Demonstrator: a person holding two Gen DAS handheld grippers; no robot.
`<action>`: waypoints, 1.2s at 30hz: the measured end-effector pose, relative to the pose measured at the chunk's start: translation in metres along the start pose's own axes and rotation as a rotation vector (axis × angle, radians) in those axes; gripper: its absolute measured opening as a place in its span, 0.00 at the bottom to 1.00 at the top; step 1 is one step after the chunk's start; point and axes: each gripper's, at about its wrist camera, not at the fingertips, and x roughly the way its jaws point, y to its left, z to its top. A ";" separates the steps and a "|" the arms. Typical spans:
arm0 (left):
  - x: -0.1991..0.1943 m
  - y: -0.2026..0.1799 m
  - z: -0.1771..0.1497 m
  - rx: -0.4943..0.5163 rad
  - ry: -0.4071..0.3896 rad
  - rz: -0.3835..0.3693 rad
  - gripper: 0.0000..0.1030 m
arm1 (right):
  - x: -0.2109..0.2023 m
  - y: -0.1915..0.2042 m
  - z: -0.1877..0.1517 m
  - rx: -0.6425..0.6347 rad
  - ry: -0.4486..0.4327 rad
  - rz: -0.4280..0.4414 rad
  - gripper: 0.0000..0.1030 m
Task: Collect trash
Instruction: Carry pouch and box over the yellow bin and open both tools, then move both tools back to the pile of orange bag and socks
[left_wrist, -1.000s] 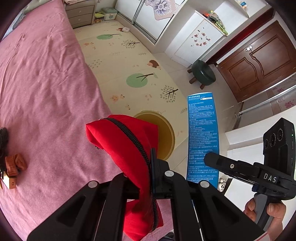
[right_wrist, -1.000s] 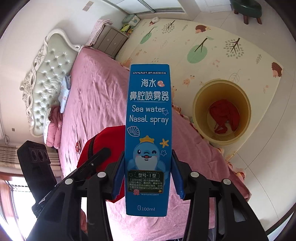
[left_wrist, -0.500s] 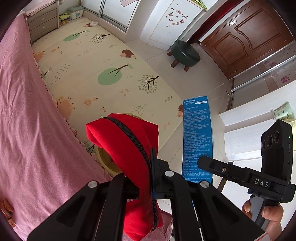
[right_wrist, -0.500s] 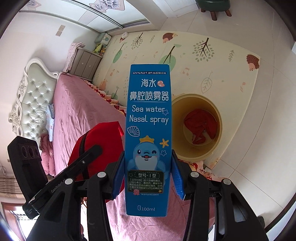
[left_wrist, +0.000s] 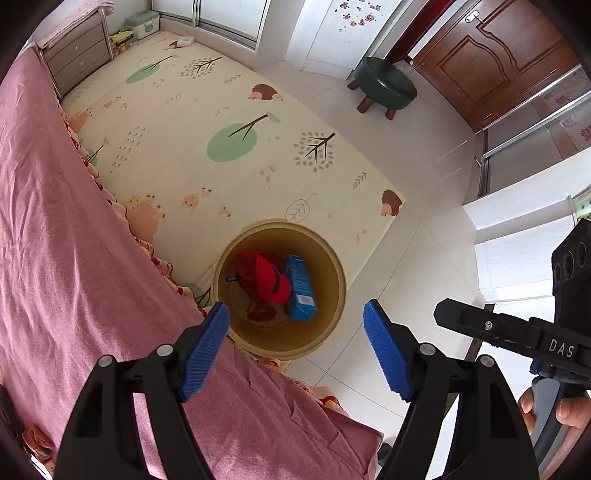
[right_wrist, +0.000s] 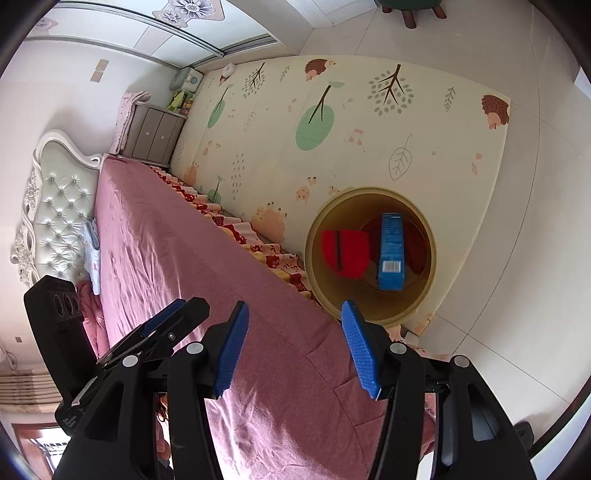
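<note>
A yellow round bin stands on the floor by the corner of the bed. Inside it lie a red zippered pouch and a blue nasal spray box, over some older red cloth at the bottom. My left gripper hangs above the bin's near rim, its jaws opening with nothing between them. My right gripper is over the bed edge just beside the bin, its jaws also opening and empty. The right gripper's body shows in the left wrist view, held by a hand.
A pink bedspread fills the near left. A patterned play mat covers the floor beyond the bin. A green stool, a brown door, a nightstand and a white headboard are further off.
Both grippers moved over the bin and let go. The red pouch left the left gripper and the blue box left the right one; both now lie in the bin.
</note>
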 end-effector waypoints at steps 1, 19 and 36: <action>-0.001 0.003 -0.001 -0.005 -0.001 -0.002 0.73 | 0.001 0.001 -0.001 0.003 0.006 0.002 0.51; -0.082 0.068 -0.058 -0.168 -0.133 0.023 0.73 | 0.020 0.097 -0.045 -0.190 0.078 0.043 0.51; -0.182 0.218 -0.234 -0.503 -0.239 0.170 0.73 | 0.098 0.240 -0.189 -0.480 0.298 0.102 0.51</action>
